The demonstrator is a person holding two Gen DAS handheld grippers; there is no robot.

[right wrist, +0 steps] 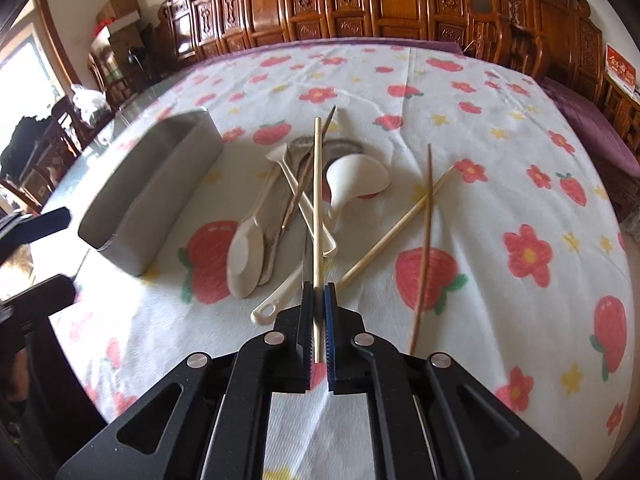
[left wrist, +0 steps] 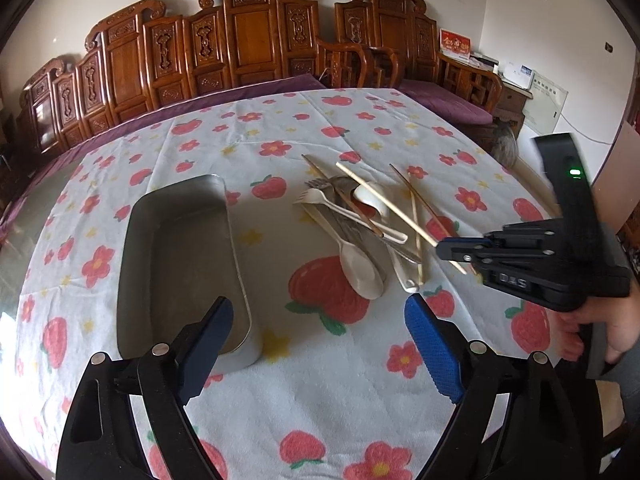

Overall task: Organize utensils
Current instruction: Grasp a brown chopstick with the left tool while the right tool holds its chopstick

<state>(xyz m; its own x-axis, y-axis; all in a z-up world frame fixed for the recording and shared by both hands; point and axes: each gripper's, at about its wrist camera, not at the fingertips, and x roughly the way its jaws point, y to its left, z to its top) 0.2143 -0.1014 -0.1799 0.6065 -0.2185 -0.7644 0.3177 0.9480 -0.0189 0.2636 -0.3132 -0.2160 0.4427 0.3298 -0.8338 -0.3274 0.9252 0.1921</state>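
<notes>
strawberry-print tablecloth (left wrist: 320, 380) | carved wooden bench backs (left wrist: 248, 36) | purple cushion (right wrist: 592, 120) | red card (left wrist: 455, 45)

Grey metal forks (left wrist: 340, 216) largely buried beneath cream plastic spoons (left wrist: 360, 268); count indeterminate. Black left gripper (right wrist: 44, 256) cropped, blurred.

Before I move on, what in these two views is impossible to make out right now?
- Metal tray interior: right wrist view shows only its outer wall.
- Metal forks: both views, buried under the white spoon and chopsticks; count unclear.
- Held chopstick: its near end is hidden between the right gripper pads.
- Left gripper fingers: right wrist view, cut off at the left edge.
</notes>
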